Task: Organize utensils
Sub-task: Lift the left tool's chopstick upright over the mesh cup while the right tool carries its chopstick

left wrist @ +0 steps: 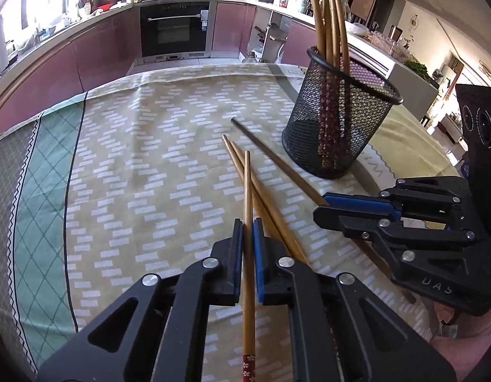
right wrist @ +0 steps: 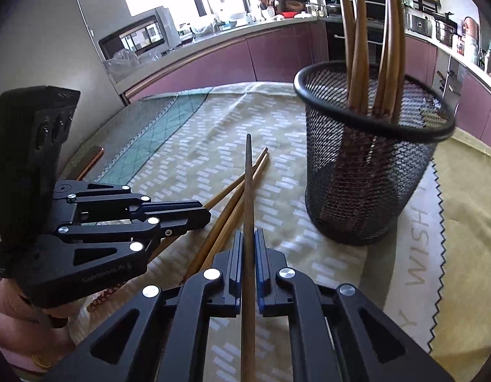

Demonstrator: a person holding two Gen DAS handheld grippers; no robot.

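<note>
My left gripper is shut on a light wooden chopstick with a red flowered end. Two more light chopsticks lie on the cloth under it. My right gripper is shut on a darker chopstick, which in the left wrist view runs toward the black mesh holder. The right gripper shows in the left wrist view; the left gripper shows in the right wrist view. The holder stands upright with several chopsticks in it.
The table carries a yellow patterned cloth with a green band at the left. Purple kitchen cabinets and an oven stand behind the table's far edge. A lettered mat lies under the holder.
</note>
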